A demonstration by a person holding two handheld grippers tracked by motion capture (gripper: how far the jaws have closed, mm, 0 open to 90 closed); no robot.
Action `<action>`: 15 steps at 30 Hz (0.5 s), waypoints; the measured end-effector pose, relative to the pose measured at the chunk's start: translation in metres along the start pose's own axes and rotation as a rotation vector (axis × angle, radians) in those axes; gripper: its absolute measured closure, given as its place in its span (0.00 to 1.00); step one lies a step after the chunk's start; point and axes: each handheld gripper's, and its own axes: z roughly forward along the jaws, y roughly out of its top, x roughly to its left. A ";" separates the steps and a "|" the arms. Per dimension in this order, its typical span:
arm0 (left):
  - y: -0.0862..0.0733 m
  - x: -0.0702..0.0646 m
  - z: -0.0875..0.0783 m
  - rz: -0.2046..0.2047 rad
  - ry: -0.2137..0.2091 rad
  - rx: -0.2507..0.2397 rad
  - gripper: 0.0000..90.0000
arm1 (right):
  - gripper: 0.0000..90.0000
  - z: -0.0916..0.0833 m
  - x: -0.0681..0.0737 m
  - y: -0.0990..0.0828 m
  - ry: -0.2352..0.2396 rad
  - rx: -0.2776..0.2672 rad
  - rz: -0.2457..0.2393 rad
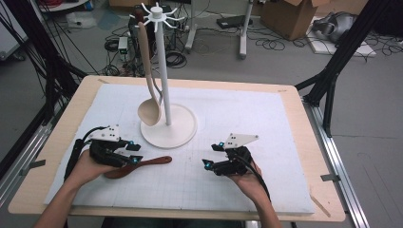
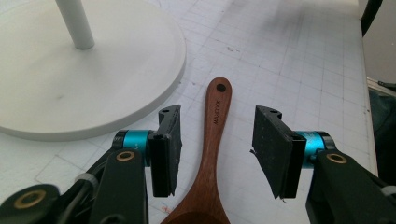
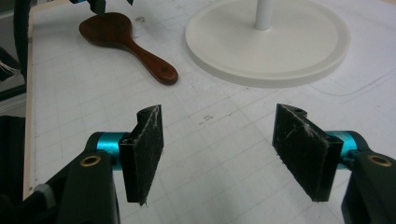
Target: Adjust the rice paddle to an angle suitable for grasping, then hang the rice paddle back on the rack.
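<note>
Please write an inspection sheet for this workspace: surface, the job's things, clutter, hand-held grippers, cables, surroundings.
Surface: white gridded mat on a wooden table.
Job's things: dark wooden spoon flat on the mat; white rack with a pale ladle hanging.
Clutter: nothing seen on the mat.
Grippers: left hand-held gripper open, jaws either side of the spoon handle, not pressing; right hand-held gripper open, nothing between the jaws.
Cables: black leads trail from the grippers.
Surroundings: cardboard box and loose wires on the floor.
</note>
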 end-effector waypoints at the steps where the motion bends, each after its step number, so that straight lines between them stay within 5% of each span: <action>1: 0.000 0.000 0.001 0.005 -0.003 0.000 0.59 | 0.37 0.000 0.000 -0.001 -0.001 0.006 0.006; 12: -0.005 0.000 0.030 0.043 -0.025 0.129 0.64 | 0.36 -0.004 0.000 -0.006 -0.015 0.007 -0.002; 15: -0.006 0.001 0.033 0.055 -0.021 0.132 0.71 | 0.36 -0.004 0.001 -0.009 -0.014 0.016 -0.008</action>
